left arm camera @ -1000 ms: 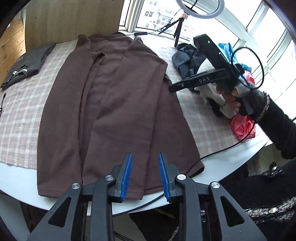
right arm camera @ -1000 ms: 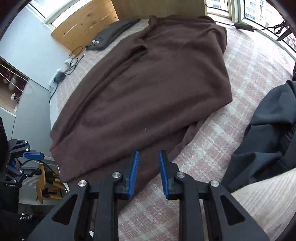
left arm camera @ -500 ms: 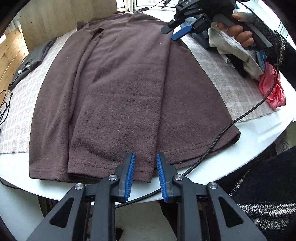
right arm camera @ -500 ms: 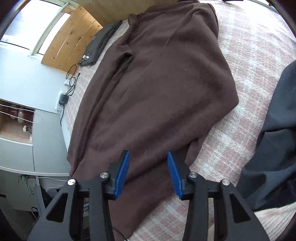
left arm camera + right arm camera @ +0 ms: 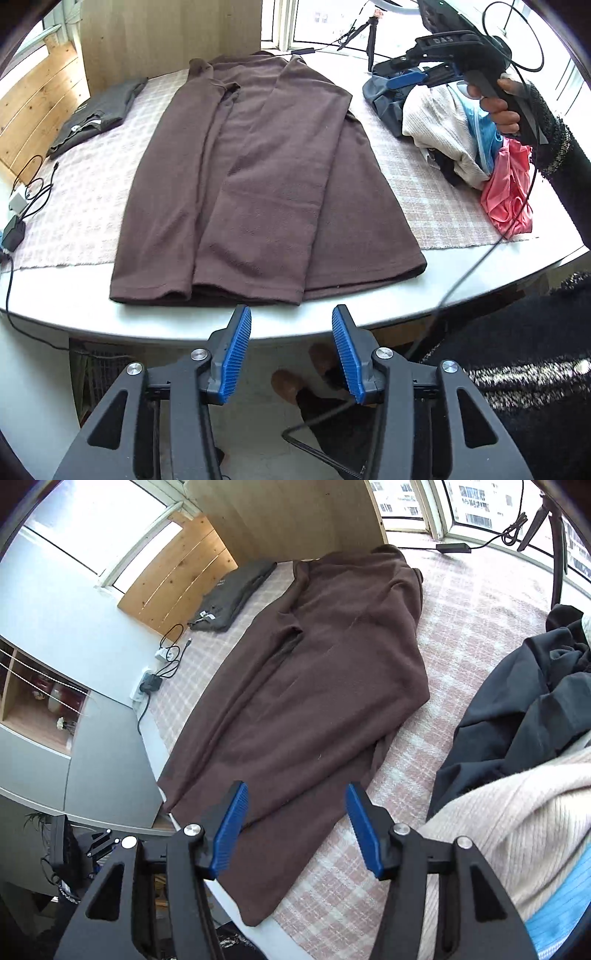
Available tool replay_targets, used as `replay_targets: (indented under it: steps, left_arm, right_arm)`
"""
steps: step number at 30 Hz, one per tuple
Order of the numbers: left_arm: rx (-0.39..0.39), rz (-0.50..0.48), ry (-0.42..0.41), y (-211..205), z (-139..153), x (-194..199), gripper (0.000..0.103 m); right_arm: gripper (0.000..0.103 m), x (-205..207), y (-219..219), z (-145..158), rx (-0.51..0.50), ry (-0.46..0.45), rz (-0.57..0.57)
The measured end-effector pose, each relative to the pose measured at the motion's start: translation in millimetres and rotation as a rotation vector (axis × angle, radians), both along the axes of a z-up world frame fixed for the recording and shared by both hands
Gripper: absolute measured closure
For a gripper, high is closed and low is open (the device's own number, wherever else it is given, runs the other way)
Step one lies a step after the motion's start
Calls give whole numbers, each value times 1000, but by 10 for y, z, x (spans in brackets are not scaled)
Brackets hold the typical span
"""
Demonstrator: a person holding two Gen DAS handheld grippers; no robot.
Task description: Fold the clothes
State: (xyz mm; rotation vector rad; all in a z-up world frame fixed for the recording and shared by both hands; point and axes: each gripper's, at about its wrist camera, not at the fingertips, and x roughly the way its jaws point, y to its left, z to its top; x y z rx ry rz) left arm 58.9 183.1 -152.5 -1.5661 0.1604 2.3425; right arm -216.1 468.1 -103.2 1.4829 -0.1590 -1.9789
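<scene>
A long brown garment (image 5: 266, 184) lies flat on the checked cloth, both sides folded inward, its hem at the table's near edge. My left gripper (image 5: 291, 350) hangs just off that edge, below the hem, jaws opening with nothing between them. In the left wrist view my right gripper (image 5: 410, 75) is held by a hand over the clothes pile at the right. In the right wrist view the right gripper (image 5: 297, 834) hovers above the brown garment (image 5: 314, 701) near its right side, jaws opening and holding nothing.
A folded dark grey garment (image 5: 92, 114) lies at the far left. A pile of clothes (image 5: 465, 140), dark, cream, blue and pink, fills the right side. Chargers and cables (image 5: 22, 206) sit at the left edge. A cable (image 5: 480, 254) trails from the right gripper over the table edge.
Both grippers' jaws have widened. The left gripper pulled back off the hem past the table edge. The right gripper rose away from the garment.
</scene>
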Motion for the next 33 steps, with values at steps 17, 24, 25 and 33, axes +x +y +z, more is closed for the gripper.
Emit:
replay_targets:
  steps: [17, 24, 25, 33]
  left_arm:
    - [62, 15, -58, 91, -467, -419, 100]
    - [178, -46, 15, 351, -69, -297, 100]
    - [186, -73, 12, 467, -87, -287, 100]
    - [164, -202, -71, 1116, -513, -228, 99]
  right_arm:
    - [95, -742, -315, -830, 125, -95, -98]
    - [99, -777, -161, -541, 78, 22, -94]
    - [99, -789, -160, -490, 95, 40, -90]
    - [98, -835, -196, -722, 237, 7, -41]
